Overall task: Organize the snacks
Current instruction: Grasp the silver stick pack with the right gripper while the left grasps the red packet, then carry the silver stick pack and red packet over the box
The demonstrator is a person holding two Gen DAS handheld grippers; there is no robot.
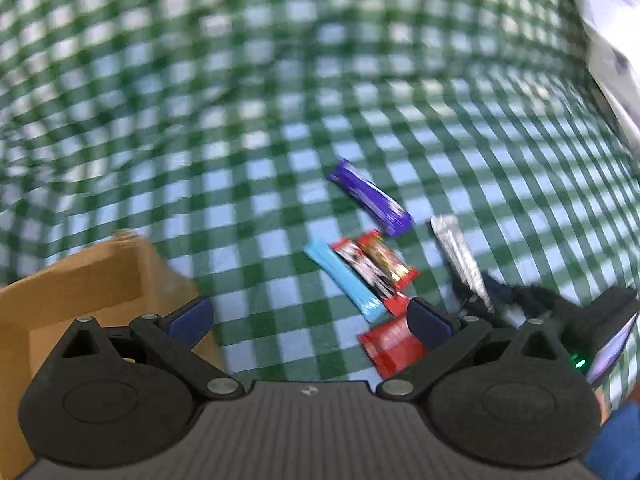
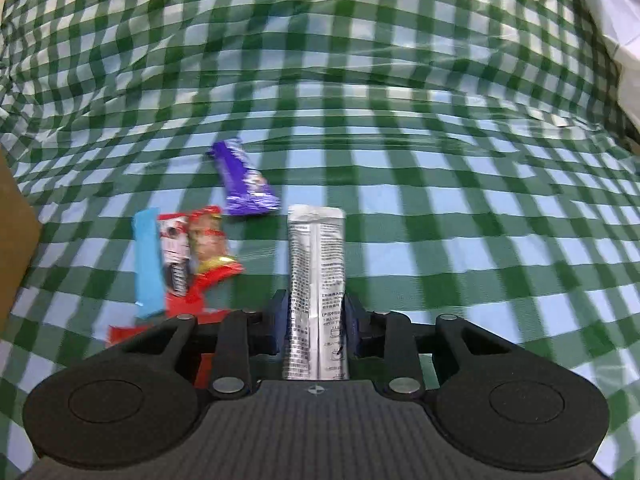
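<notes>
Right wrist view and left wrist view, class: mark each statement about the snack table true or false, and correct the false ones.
1. The right gripper is shut on the silver sachet. True.
2. The left gripper holds the purple bar. False: it is open and holds nothing; the bar lies on the checked cloth.
3. The blue stick lies beside red packets. True.
4. The cardboard box stands right of the snacks in the left wrist view. False: it is left.

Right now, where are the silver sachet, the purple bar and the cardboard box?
silver sachet [image 2: 316, 280]: right wrist view, middle of its printed back, just ahead of the tongs.
purple bar [image 1: 370, 204]: left wrist view, centre of the wrapper.
cardboard box [image 1: 92, 280]: left wrist view, outer wall.
</notes>
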